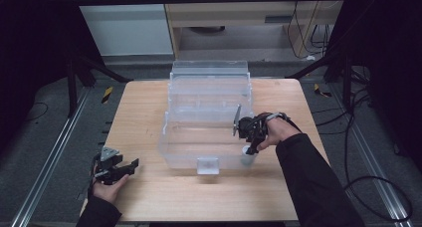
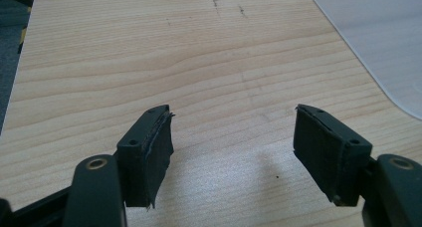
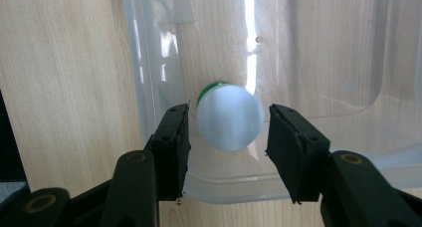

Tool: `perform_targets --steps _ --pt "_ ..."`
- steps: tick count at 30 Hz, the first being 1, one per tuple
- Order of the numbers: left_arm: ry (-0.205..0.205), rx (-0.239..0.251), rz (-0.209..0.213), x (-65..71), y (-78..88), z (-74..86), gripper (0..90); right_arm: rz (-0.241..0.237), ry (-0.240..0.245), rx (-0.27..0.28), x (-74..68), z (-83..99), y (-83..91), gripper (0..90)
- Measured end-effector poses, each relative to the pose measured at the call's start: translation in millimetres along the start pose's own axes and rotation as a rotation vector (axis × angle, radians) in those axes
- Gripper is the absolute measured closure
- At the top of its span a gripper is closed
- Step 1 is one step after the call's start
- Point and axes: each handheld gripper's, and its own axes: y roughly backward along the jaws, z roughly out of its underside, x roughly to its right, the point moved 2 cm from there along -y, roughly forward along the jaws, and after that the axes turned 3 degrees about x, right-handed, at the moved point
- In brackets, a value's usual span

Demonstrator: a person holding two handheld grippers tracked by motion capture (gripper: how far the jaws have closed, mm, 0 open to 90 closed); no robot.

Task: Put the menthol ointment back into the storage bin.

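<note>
A small white-capped bottle (a green band shows under its cap) stands upright at frame centre inside the clear plastic bin, near the bin's corner; in the high view it sits lower centre-right.

One clear bin, one white-capped bottle

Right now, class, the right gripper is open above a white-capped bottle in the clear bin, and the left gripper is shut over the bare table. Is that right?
Not quite: the left gripper is open, not shut; the left gripper view shows its jaws wide apart over the bare wooden table. The rest stands: the right gripper is open above the white-capped bottle in the clear plastic bin.
</note>
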Motion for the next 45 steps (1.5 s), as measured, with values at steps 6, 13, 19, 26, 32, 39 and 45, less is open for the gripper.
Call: perform_targets --steps 6,13,19,26,32,39,45 --pt "0.000 0.000 0.000 0.1 -0.2 0.0 30.9 0.016 -0.013 0.012 0.2 2.1 5.3 50.7" --pt "0.004 0.000 0.000 0.5 -0.6 -0.1 30.8 0.063 -0.051 0.060 -0.9 6.4 17.0 44.9" --pt "0.004 0.002 0.000 0.6 0.2 -0.4 30.8 0.096 -0.083 0.120 -5.9 12.8 33.2 39.7" --pt "0.002 0.000 -0.002 0.8 -0.2 -0.5 30.7 0.123 -0.183 0.237 -15.4 28.4 48.7 25.1" --pt "0.003 0.003 0.000 1.4 -0.7 -0.6 30.5 0.186 -0.280 0.333 -21.3 45.3 47.9 21.0" --pt "-0.002 0.006 0.002 2.1 0.2 -0.8 30.1 0.325 -0.451 0.514 -35.2 71.9 45.7 11.7" --pt "-0.001 0.003 0.002 1.9 0.0 -0.5 29.7 0.404 -0.573 0.620 -47.1 99.1 34.0 10.0"
